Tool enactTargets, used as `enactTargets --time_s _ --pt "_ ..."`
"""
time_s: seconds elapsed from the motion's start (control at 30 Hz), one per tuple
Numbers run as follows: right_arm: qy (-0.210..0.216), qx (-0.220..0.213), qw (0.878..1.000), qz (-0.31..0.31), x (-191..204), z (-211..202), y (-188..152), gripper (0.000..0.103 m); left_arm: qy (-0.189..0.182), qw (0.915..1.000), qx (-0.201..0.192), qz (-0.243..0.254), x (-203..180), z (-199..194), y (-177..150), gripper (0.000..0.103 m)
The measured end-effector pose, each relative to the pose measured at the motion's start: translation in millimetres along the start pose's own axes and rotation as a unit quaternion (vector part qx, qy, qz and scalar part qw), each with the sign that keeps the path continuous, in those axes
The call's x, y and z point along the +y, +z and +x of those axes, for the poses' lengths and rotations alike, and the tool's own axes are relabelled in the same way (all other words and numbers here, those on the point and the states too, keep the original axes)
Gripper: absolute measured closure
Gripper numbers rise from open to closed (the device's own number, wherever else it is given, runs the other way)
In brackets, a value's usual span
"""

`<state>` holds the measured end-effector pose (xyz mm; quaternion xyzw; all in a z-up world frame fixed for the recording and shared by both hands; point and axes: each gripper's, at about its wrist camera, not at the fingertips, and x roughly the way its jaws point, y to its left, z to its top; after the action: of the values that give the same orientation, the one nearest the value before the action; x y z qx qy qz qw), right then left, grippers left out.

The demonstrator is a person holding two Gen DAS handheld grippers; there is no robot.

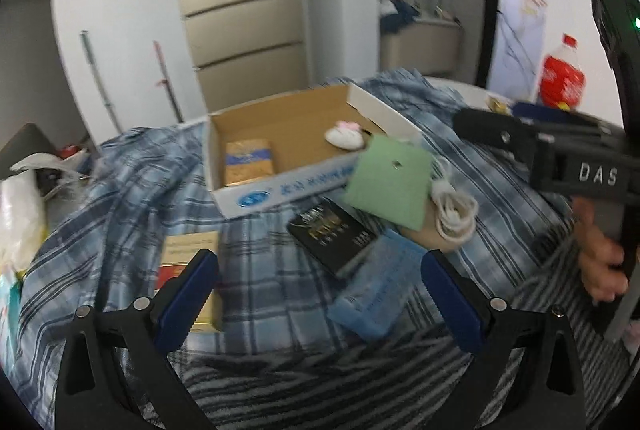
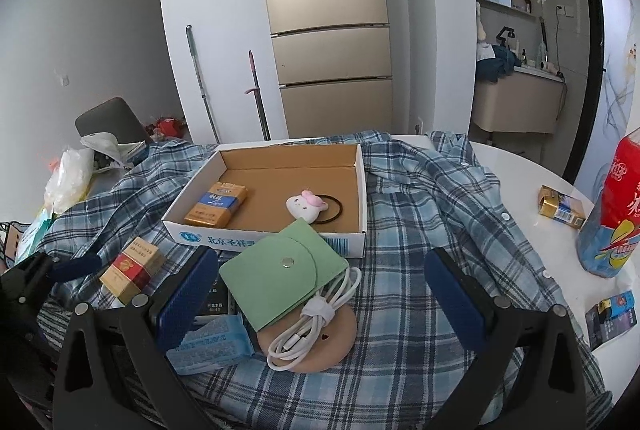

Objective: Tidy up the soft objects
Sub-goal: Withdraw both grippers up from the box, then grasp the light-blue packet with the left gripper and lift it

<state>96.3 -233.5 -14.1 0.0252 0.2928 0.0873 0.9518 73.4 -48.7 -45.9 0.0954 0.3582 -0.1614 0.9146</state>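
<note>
In the right wrist view, the right gripper point(image 2: 320, 290) hangs with its blue pads spread wide and nothing between them, low in the frame over a small heap at lower centre. The heap holds a green felt pouch point(image 2: 280, 278), a coiled white charging cable point(image 2: 316, 322) lying on a round tan pad point(image 2: 336, 346), and a blue tissue pack point(image 2: 212, 346) at lower left. Just above them sits the open cardboard box point(image 2: 360, 190), already holding a yellow cigarette pack point(image 2: 216, 208) and a white plush hair tie point(image 2: 308, 206).

In the left wrist view, the left gripper point(image 1: 320, 294) is equally wide open and empty, low in the frame above the plaid shirt point(image 1: 260, 290), with a black box point(image 1: 334, 234) and the tissue pack just ahead.

The pouch overlaps the cable and pad, so closing on it may drag the cable along or pinch only the flap and let it slip. The loose shirt beneath could bunch into the fingers. Both grippers work close together and could collide over the heap.
</note>
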Motion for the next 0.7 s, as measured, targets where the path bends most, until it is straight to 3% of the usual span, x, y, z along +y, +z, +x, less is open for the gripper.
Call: enactTargets --time_s 0.17,0.27,0.4,0.7 --pt "0.003 0.007 1.0 0.0 -0.4 2.2 -0.2 0.0 -0.021 0.9983 0.032 0.044 -10.2 15.1 0.3 0.008" --pt "-0.015 0.019 1.0 -0.008 1.0 5.9 -0.4 0.0 -0.056 0.9959 0.053 0.049 -14.9 23.1 0.7 0.017" --pt "-0.019 0.043 0.999 0.01 -7.0 13.6 -1.6 0.001 -0.066 0.9955 0.053 0.043 -20.8 30.1 4.9 0.023" --pt "-0.018 0.064 0.997 0.029 -15.8 19.0 -2.9 0.001 -0.103 0.9852 0.109 0.083 -42.3 54.7 -2.5 0.034"
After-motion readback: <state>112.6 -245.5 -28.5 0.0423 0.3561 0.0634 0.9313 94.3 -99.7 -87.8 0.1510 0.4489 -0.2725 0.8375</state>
